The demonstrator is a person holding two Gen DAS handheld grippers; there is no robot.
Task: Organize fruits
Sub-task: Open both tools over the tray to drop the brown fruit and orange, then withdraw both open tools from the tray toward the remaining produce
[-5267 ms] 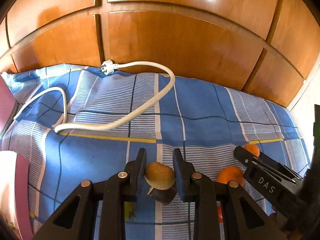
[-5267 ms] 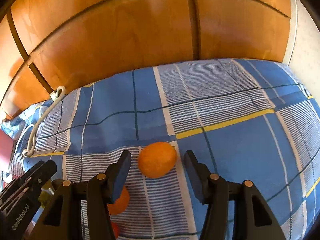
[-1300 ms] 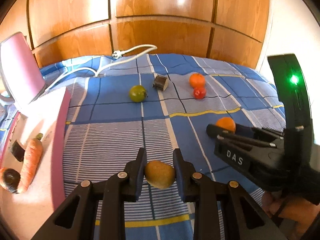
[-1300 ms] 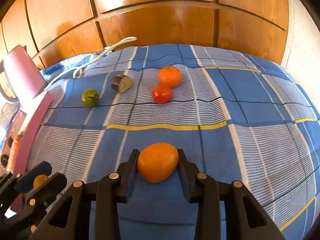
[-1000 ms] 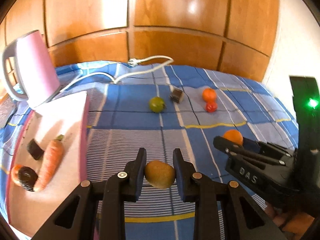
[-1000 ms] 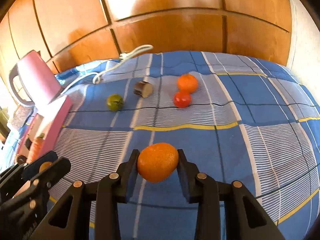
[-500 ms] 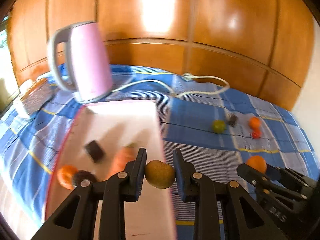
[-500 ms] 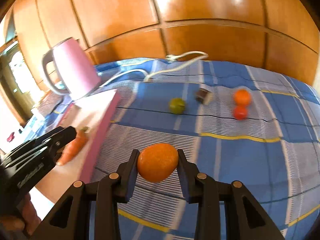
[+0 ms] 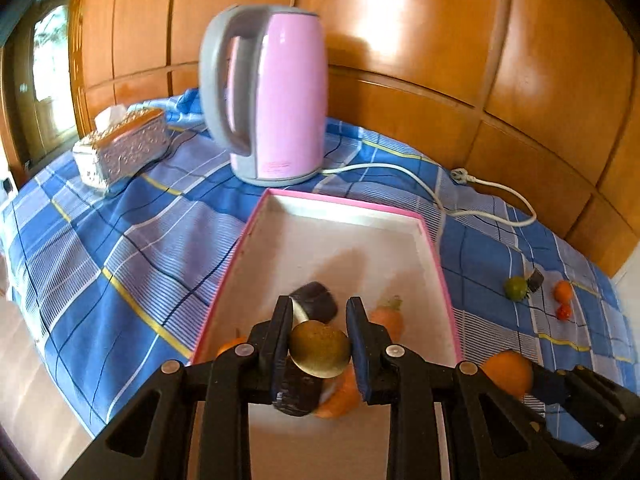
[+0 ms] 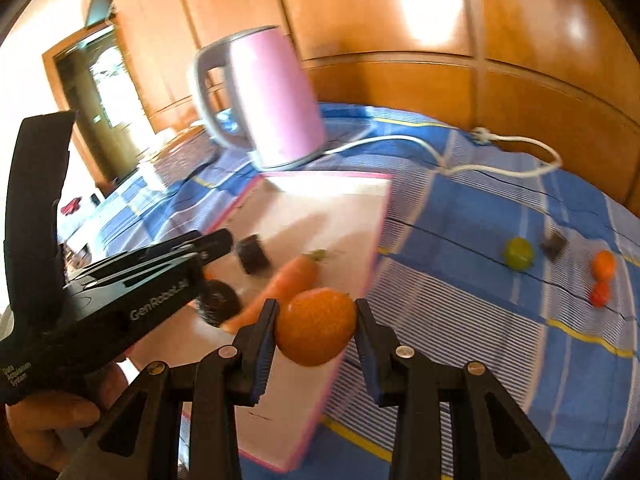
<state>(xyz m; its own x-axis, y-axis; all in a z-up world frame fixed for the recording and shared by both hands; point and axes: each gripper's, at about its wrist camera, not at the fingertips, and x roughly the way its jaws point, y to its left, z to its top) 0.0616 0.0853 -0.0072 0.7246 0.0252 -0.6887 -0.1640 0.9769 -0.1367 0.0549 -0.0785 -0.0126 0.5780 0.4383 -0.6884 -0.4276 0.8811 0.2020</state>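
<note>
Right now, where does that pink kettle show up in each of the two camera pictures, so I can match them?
Left wrist view: the pink kettle stands upright at top centre, just behind the far end of the pink-rimmed tray.
Right wrist view: the pink kettle is upper left of centre, blurred, again behind the tray's far end.
Shared landmark: the white power cord trailing right from the kettle's base across the blue checked cloth.

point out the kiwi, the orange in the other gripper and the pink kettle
kiwi point(image 9: 319, 347): left wrist view, middle of its brown skin between the fingers.
orange point(image 10: 316, 325): right wrist view, centre of its front face.
pink kettle point(image 9: 285, 92): left wrist view, middle of its body.
</note>
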